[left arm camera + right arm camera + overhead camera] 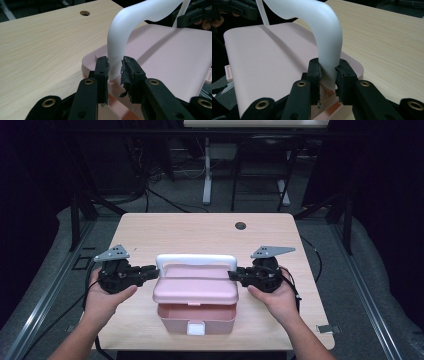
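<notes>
Looking from big to small: the desk (pixel 150 227) carries the pink box (pixel 196 317) at its near edge, between your hands, with its lid (pixel 195 290) raised at the front. The white handle (pixel 196 260) runs left to right across the lid, so each hand is equally near one end. Your left claw (pixel 115 68) is clamped on the left foot of the handle, and your right claw (pixel 328 70) is clamped on the right foot.

From above I see the tabletop (pixel 200 227) evenly lit while the room beyond both tongs falls dark. Up close, the tongs' near ends blur softly; the white handle (pixel 120 37) glows, casting a faint shadow across the pink lid (pixel 267 62).
</notes>
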The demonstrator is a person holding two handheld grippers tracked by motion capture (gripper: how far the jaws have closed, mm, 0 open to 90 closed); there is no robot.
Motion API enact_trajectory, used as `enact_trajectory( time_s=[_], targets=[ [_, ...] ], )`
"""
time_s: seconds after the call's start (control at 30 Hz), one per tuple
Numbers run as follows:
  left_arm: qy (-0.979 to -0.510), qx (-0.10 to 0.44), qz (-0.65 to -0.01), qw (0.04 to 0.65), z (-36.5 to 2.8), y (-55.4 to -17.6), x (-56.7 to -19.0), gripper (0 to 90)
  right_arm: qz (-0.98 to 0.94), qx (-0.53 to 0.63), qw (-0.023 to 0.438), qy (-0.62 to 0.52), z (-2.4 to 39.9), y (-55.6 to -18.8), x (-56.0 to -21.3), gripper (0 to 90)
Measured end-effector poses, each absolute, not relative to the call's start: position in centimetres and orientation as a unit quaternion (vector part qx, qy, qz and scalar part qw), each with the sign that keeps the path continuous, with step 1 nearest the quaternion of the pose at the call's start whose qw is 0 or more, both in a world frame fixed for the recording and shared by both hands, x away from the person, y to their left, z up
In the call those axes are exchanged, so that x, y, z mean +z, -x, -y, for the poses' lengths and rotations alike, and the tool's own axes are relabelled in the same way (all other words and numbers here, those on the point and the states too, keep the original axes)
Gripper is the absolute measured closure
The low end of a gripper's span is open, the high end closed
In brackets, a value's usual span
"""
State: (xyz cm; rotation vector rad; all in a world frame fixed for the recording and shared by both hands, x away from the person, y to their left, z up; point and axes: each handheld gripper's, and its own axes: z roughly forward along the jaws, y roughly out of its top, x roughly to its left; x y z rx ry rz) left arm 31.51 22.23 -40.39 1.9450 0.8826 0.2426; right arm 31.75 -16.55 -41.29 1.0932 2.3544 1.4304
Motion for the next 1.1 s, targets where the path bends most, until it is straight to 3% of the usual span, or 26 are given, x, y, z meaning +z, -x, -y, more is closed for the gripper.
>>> enact_trajectory(
  time_s=[0.57, 1.1],
  targets=[
    [-0.794, 0.099, -0.368, 0.475, -24.3, -29.7, -41.1, 89.0, -0.790, 0.482, 0.083, -0.370, 16.6, -31.9, -41.1, 74.4],
    [-0.801, 0.093, -0.367, 0.464, -24.5, -28.4, -43.4, 89.9, -0.789, 0.483, 0.083, -0.370, 16.6, -31.8, -41.1, 74.4]
  ],
)
